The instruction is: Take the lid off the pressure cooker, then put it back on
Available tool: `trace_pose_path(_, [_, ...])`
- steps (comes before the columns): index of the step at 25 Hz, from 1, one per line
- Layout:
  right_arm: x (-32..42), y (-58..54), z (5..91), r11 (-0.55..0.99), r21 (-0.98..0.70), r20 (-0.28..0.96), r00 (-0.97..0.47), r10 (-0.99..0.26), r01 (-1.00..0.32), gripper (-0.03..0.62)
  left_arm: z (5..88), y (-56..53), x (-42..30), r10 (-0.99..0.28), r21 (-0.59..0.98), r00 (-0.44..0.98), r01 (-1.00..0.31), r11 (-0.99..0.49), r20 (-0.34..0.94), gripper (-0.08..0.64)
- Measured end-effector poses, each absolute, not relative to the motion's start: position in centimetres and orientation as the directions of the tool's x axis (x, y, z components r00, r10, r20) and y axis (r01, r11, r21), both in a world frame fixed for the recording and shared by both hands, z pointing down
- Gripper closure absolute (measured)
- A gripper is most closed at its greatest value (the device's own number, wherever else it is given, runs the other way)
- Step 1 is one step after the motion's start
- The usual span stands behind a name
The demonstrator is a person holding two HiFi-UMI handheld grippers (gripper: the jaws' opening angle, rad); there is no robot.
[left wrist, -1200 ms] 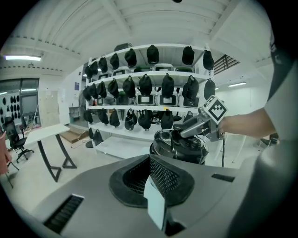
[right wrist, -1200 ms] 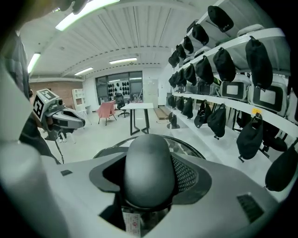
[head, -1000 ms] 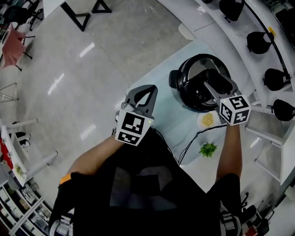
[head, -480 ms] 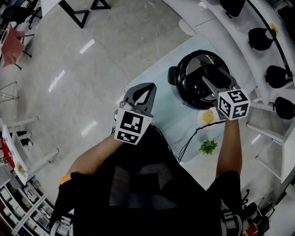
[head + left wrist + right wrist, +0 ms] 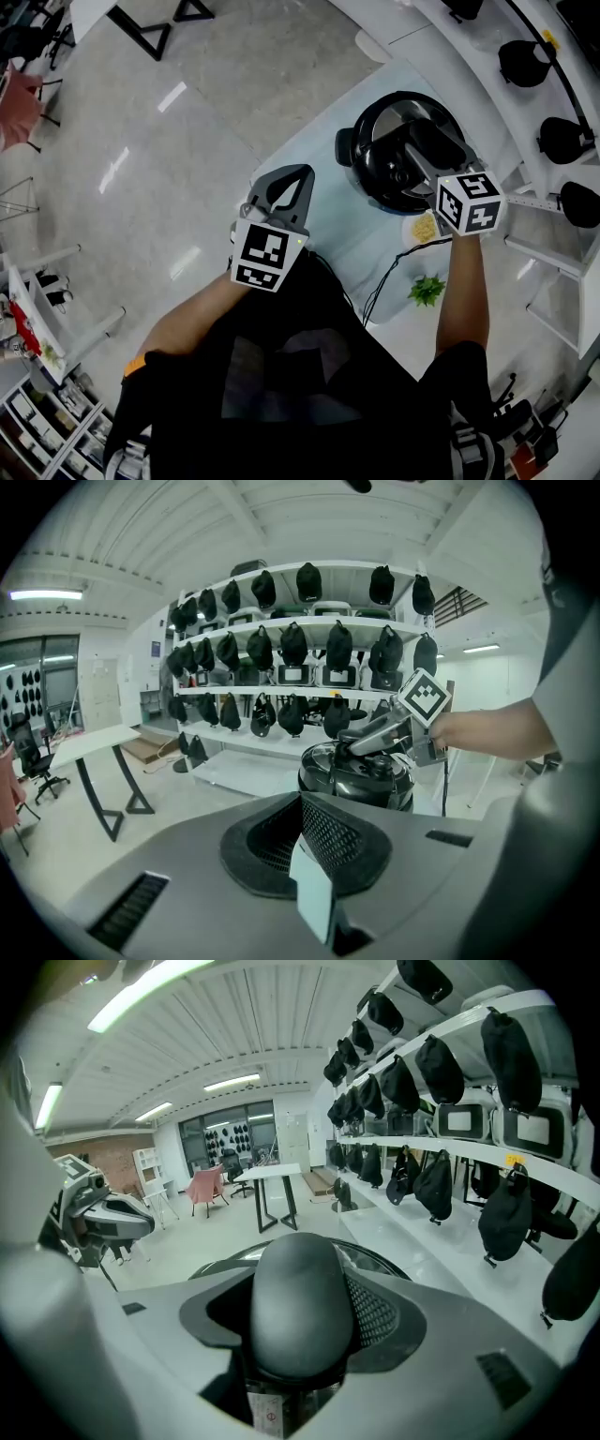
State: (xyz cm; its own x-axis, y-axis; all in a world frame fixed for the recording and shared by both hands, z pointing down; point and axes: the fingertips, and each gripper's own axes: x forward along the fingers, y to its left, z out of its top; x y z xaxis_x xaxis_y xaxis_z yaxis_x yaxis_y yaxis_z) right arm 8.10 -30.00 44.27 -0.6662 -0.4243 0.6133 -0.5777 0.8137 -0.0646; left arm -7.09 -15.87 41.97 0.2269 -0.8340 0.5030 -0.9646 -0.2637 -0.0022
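Observation:
The black pressure cooker (image 5: 384,178) stands on a light blue mat (image 5: 328,220), with its lid (image 5: 394,131) seated on top. My right gripper (image 5: 424,161) reaches over the lid and is shut on the black lid handle (image 5: 441,148). In the right gripper view that rounded handle (image 5: 300,1321) fills the space between the jaws of the right gripper (image 5: 295,1279). My left gripper (image 5: 298,180) hangs to the left of the cooker, over the mat's near edge, shut and holding nothing. The left gripper view shows the cooker (image 5: 361,778) ahead of the left gripper (image 5: 305,808).
A small dish of yellow food (image 5: 424,228) and a green sprig (image 5: 427,289) lie near the cooker, on the side towards me. A black cable (image 5: 389,281) runs across the table. Curved white shelves (image 5: 525,103) with black items stand behind the cooker.
The right gripper stays on the lid handle, and its marker cube has shifted slightly up and left with the view. The left gripper has hardly moved.

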Motion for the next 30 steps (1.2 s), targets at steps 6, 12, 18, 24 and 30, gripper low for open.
trace_pose_path(6, [8.4, -30.2, 44.4, 0.765, -0.059, 0.614, -0.627, -0.479, -0.642, 0.303, 42.1, -15.9, -6.9, -0.834, 0.001, 0.231, -0.964, -0.267, 0.502, 0.552])
trace_pose_path(12, [8.7, -29.8, 44.2, 0.738, -0.058, 0.607, -0.611, -0.509, -0.673, 0.302, 42.2, -16.0, -7.2, -0.833, 0.006, 0.229, -0.965, -0.261, 0.503, 0.552])
trace_pose_path(18, [8.7, -29.5, 44.4, 0.781, -0.059, 0.608, -0.642, -0.466, -0.622, 0.302, 42.4, -16.2, -7.0, -0.826, 0.012, 0.243, -0.961, -0.276, 0.508, 0.552])
trace_pose_path(24, [8.5, -29.4, 44.3, 0.827, -0.065, 0.597, -0.686, -0.416, -0.558, 0.301, 42.5, -16.3, -6.2, -0.817, 0.011, 0.264, -0.954, -0.301, 0.513, 0.552])
trace_pose_path(30, [8.3, -29.3, 44.2, 0.854, -0.069, 0.589, -0.712, -0.382, -0.515, 0.299, 42.5, -16.6, -5.6, -0.813, 0.010, 0.276, -0.949, -0.316, 0.513, 0.552])
